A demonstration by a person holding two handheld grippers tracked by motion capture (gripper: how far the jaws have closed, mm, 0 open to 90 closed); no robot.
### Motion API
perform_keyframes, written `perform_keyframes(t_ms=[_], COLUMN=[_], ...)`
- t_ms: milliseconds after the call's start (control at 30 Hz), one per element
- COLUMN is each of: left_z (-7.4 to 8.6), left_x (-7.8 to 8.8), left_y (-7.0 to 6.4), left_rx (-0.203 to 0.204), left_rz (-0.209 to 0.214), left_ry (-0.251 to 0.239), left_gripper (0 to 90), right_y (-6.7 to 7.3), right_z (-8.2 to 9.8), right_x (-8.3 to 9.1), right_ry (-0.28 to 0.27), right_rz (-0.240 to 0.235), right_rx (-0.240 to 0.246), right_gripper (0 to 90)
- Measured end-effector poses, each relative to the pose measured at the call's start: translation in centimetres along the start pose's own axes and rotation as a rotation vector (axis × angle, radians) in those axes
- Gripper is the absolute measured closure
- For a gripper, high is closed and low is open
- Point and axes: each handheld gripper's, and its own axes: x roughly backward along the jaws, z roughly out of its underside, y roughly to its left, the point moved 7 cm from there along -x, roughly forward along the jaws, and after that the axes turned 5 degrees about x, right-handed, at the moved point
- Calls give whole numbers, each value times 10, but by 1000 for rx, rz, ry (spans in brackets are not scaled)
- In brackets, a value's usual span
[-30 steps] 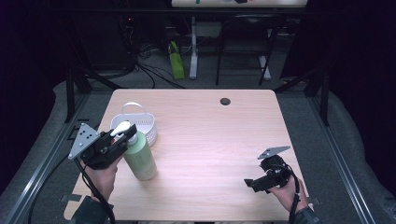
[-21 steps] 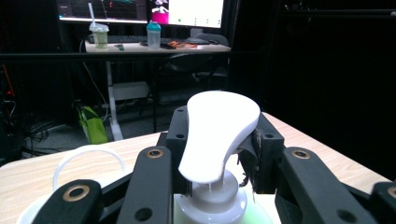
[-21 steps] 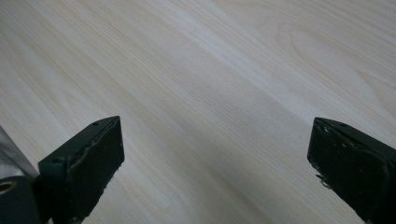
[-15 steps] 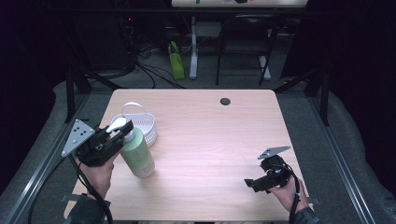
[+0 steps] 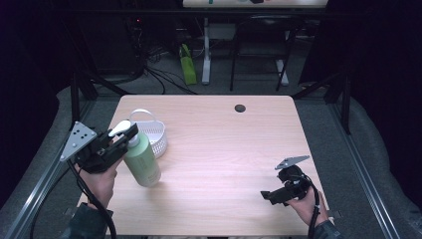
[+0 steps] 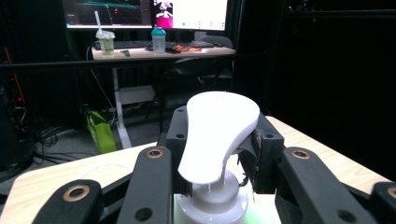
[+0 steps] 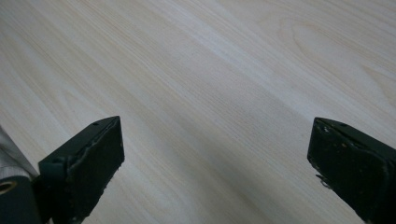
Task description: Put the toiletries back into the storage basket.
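I see the desk in the middle of the high view. On its left part the green pump bottle stands tilted, just in front of the white basket. My left tool is clenched on the neck of this bottle, under the white pump head. My right tool is at the lower right of the frame, released, jaws wide apart over bare wood.
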Motion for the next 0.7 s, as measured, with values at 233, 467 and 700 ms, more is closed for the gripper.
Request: perform_keyframes(t_ms=[233, 467, 700], left_z=[-8, -15, -20], left_x=[2, 0, -2], left_y=[2, 3, 3], left_rx=[-1, -11, -15], left_rz=[-5, -5, -2], left_ry=[-6, -11, -12], left_gripper=[670, 670, 670], right_y=[0, 0, 1], right_z=[1, 3, 2], right_x=[1, 2, 2], right_ry=[-3, 0, 1], right_rz=[-1, 3, 4], right_rx=[-3, -4, -1], right_gripper=[34, 34, 36])
